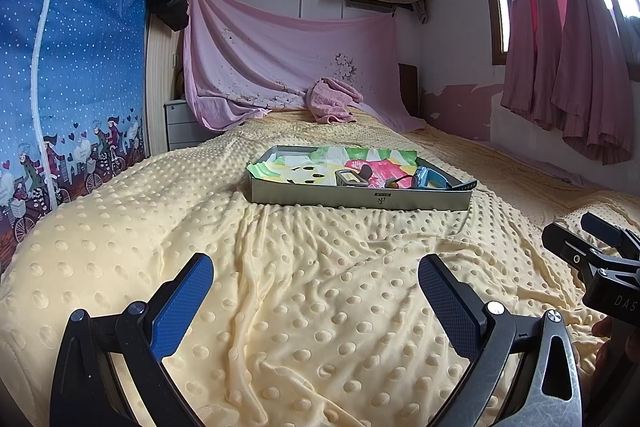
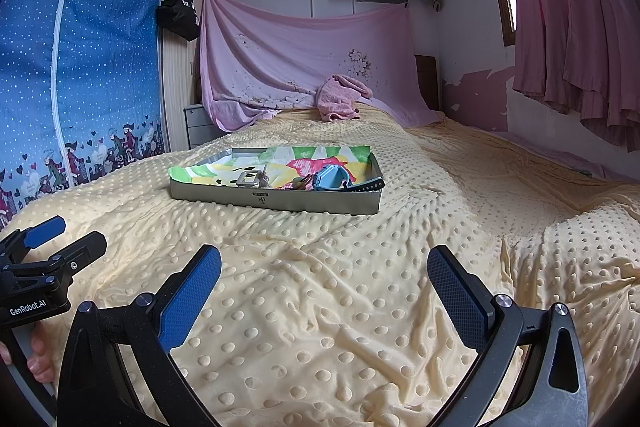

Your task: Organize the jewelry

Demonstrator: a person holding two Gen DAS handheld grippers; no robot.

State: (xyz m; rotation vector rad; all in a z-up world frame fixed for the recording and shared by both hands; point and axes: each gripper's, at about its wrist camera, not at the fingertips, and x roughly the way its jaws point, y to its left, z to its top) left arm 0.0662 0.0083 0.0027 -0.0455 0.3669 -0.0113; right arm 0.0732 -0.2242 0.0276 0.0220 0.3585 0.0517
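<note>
1. Lying straight ahead of both tools, the shallow grey metal tray (image 1: 360, 197) with a colourful printed cloth lining rests on the pale yellow dotted blanket (image 1: 304, 287), well apart from either tool.
2. The jewellery is gathered toward the tray's right half: a silver rectangular metal piece (image 2: 250, 179), a light blue watch with a dark strap (image 2: 332, 179) and a small reddish-brown item (image 2: 302, 183) between them, too small to be identified.
3. The tray's long axis is set across the line of approach, its long front wall facing the tools.
4. The left gripper (image 1: 316, 279) is spread wide and nothing is held.
5. The right gripper (image 2: 324, 271) is likewise spread wide and empty.
6. The right gripper is judged the nearer to the blue watch, since the pieces sit toward its side; a forward reach over the front wall would be called for.
</note>
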